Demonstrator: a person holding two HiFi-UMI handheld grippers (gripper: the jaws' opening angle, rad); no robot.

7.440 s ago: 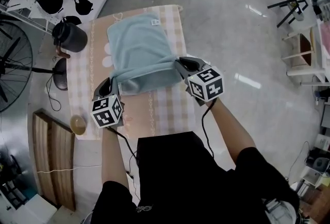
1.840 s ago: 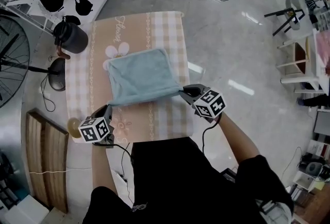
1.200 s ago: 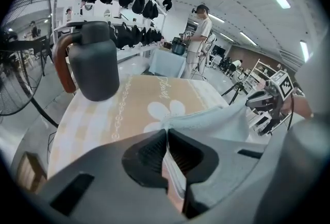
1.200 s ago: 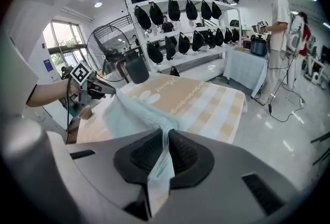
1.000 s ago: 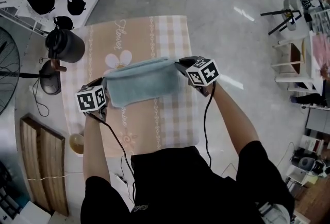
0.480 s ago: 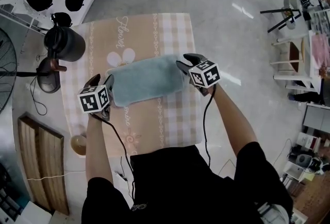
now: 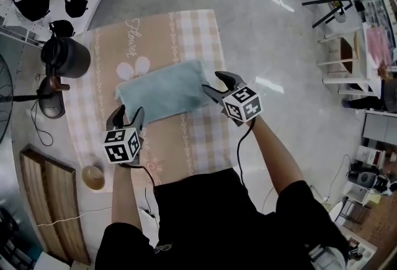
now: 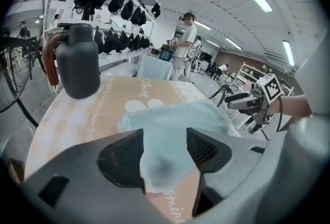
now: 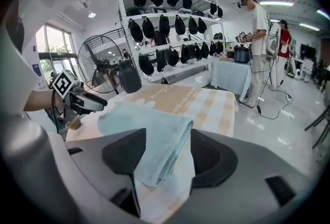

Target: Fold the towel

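Right gripper (image 9: 166, 140) in foreground, jaws wide apart, just opened further. Between them, folded end of towel (image 9: 149, 122), flat on checked cloth (image 9: 211, 104), layers showing at near edge; pads not pressing on it. At left, beyond towel's far end, left gripper (image 9: 94, 104) with marker cube, jaws also apart and just opened, hand behind. Tan bowl (image 9: 75, 124) just below it. Dark jug (image 9: 129, 76) at cloth's far side. Behind: fan (image 9: 105, 58) and shelves (image 9: 170, 17) of black bags. At right, person (image 9: 258, 42) standing by a table (image 9: 232, 76) bearing a pot (image 9: 242, 53).
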